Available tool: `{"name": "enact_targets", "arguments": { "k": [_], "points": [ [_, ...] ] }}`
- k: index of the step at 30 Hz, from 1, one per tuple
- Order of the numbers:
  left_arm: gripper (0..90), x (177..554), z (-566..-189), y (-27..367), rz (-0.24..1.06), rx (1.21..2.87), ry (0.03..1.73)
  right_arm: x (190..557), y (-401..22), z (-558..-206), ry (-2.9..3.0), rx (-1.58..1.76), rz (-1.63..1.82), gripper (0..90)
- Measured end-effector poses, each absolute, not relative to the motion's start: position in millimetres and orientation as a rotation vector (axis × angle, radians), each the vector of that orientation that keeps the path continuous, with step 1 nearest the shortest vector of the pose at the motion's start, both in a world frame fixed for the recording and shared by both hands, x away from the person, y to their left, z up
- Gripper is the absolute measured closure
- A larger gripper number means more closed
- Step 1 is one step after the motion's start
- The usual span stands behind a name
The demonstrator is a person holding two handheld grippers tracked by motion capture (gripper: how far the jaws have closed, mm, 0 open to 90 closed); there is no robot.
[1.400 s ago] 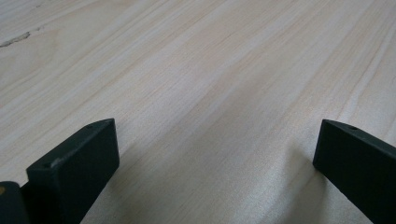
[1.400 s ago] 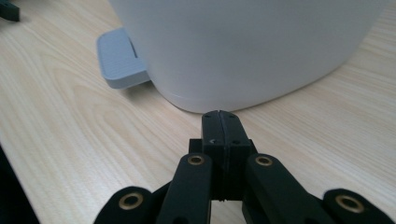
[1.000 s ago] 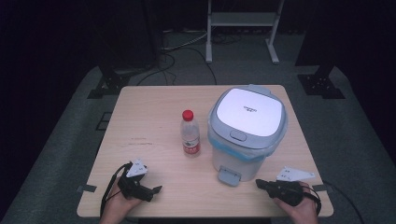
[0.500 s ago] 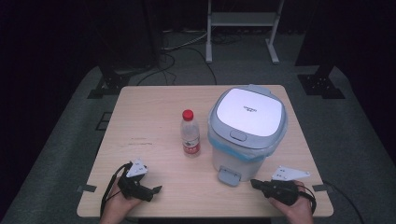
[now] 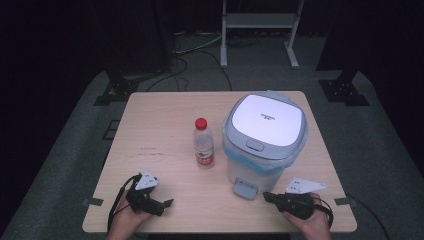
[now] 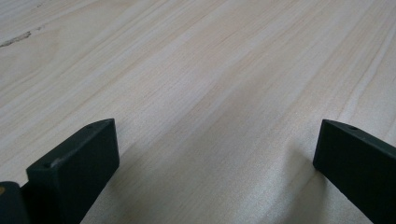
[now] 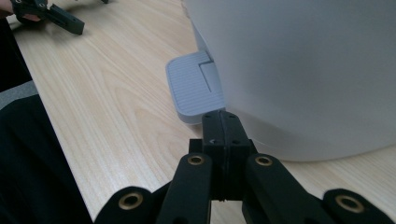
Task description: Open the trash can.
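A white and grey pedal bin [image 5: 264,135] with its lid down stands on the right half of the wooden table [image 5: 160,120]. Its grey foot pedal [image 5: 246,189] juts toward the front edge. My right gripper [image 5: 267,196] lies low at the front right, jaws shut with nothing between them. In the right gripper view its tip [image 7: 223,122] sits just short of the pedal [image 7: 194,86], beside the bin wall [image 7: 303,70]. My left gripper [image 5: 167,202] rests at the front left, open over bare wood [image 6: 217,140]. A clear water bottle [image 5: 203,143] with a red cap stands left of the bin.
A blue bag liner [image 5: 260,164] peeks out under the bin's lid rim. Dark floor with cables and metal stand legs [image 5: 260,30] lies beyond the far edge. The left gripper [image 7: 46,13] appears far off in the right gripper view.
The right gripper has crept a little to the left, toward the bin's pedal. The left gripper, bottle and bin have stayed put.
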State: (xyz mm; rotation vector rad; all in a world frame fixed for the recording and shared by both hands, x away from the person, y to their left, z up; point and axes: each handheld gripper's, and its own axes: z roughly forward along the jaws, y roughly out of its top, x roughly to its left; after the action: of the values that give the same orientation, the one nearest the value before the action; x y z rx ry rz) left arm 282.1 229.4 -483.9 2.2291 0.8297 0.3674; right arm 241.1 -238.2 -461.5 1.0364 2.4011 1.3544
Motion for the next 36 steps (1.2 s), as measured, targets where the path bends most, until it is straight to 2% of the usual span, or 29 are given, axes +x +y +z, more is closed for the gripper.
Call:
{"name": "enact_targets", "arguments": {
  "k": [36],
  "points": [
    [0.0,281.7,-483.9,229.2,0.369,2.228,0.835,251.2,-194.5,-463.7,2.402,0.921,1.372,89.6]
  ]
}}
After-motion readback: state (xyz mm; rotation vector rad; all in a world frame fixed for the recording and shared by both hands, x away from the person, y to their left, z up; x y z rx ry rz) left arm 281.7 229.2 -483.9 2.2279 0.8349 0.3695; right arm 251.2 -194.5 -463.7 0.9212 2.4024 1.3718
